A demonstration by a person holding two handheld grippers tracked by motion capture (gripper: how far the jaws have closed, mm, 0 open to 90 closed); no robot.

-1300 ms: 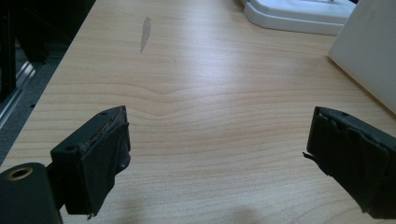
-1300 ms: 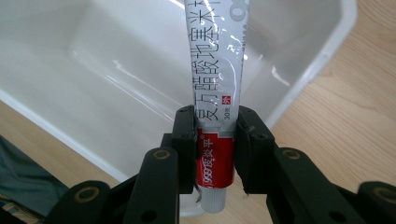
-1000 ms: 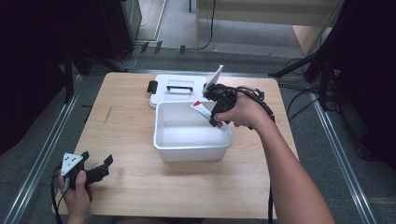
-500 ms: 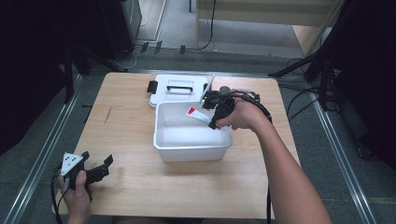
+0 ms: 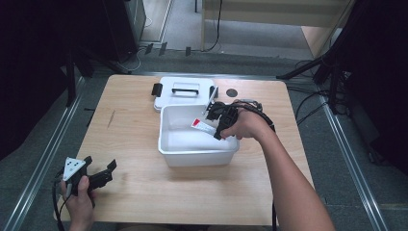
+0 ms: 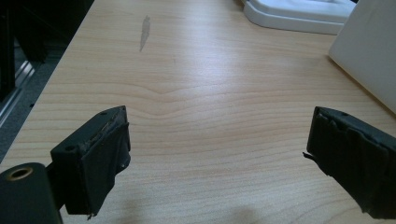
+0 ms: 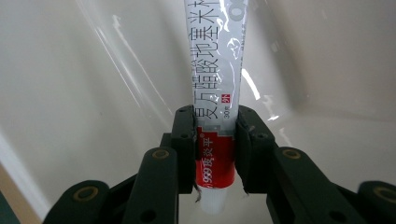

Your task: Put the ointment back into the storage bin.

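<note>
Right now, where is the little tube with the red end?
In the high view, the tube is clamped in the right gripper, held inside the white bin near its back right corner, in front of the lid.

Glossy white plastic bin (image 5: 197, 156), matt light wood table (image 5: 144, 192), shiny foil-look tube (image 7: 215, 74).

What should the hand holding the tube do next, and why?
Probably lower a little, then open. The right gripper is clamped on the red-and-white ointment tube, which hangs inside the white plastic bin, seemingly above its floor.
</note>
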